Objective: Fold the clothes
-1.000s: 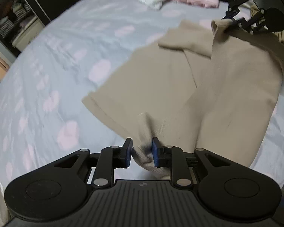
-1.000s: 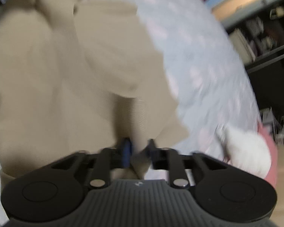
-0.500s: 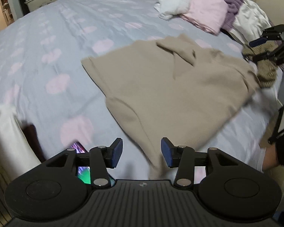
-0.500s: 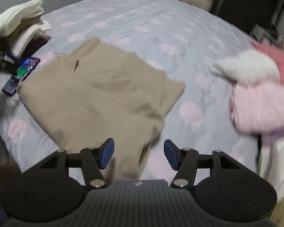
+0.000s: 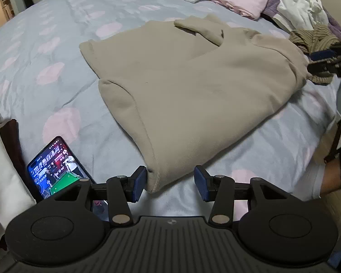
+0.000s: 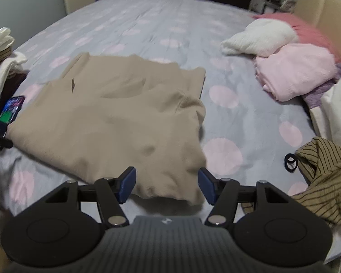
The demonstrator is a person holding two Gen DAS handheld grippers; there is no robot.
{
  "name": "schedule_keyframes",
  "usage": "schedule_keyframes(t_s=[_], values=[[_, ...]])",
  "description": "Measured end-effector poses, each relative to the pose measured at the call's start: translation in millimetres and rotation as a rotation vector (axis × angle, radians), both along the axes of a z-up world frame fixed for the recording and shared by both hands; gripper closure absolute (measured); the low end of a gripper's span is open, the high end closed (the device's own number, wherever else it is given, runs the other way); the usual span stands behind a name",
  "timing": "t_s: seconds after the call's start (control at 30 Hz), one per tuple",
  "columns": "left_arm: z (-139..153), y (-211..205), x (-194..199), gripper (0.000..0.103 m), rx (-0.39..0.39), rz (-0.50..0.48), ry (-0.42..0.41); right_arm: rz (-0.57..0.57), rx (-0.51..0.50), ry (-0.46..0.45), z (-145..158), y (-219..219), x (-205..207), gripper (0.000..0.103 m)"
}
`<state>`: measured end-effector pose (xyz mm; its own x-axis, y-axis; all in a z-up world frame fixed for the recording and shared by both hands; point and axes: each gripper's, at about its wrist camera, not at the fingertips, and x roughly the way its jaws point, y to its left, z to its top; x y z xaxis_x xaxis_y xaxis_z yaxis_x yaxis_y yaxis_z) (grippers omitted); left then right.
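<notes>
Along the bed's (image 5: 56, 22) left edge a lit phone (image 5: 56, 166) lies beside stacked clothes (image 6: 0, 52); mid-bed, near the front edge, the beige garment (image 5: 193, 86) lies doubled over, 1 fold in place, both grippers spread and empty at its corners: left gripper (image 5: 170, 183), right gripper (image 6: 167, 185). Unfolded clothes (image 6: 295, 72) heap at the right edge, so much remains.

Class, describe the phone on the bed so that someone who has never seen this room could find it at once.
Start at the grey bedspread with pink dots, then find the large beige garment spread across it. Just off the garment's corner, by the open left gripper and a stack of white fabric, lies the phone. It is the only glowing thing there, its lit screen showing a green patch.
</notes>
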<state>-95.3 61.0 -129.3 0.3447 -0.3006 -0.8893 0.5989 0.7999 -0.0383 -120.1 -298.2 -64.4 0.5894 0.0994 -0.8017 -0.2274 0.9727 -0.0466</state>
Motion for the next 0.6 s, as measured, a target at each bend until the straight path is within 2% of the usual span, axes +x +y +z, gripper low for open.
schedule_keyframes(t_s=[0.17,0.3,0.33,0.37,0.4,0.47,0.5,0.57,0.6], values=[[-5,-3,4,0.059,-0.009,0.007,-0.002,-0.099,-0.041,-0.087,-21,19,-8,0.039],[-7,-4,4,0.059,-0.024,-0.024,-0.032,-0.141,-0.017,-0.078,-30,10,-1,0.037],[-7,-4,4,0.064,-0.033,-0.033,-0.033,-0.133,0.003,-0.063,-30,7,0,0.05],[-8,-3,4,0.077,-0.044,-0.032,-0.029,-0.118,0.03,-0.044,-30,4,2,0.068],[-9,0,6,0.082,-0.058,-0.023,-0.021,-0.116,0.057,-0.035,-29,1,3,0.071],[-9,8,13,0.086,-0.108,0.015,0.014,-0.121,0.13,-0.014,-28,-9,7,0.082],[-9,14,16,0.087,-0.137,0.039,0.034,-0.128,0.183,-0.006,-27,-16,9,0.083],[-6,21,18,0.089,-0.168,0.065,0.046,-0.143,0.368,-0.003,-21,-38,13,0.087],[-4,23,18,0.089,-0.178,0.074,0.046,-0.124,0.498,0.004,-17,-50,17,0.087]])
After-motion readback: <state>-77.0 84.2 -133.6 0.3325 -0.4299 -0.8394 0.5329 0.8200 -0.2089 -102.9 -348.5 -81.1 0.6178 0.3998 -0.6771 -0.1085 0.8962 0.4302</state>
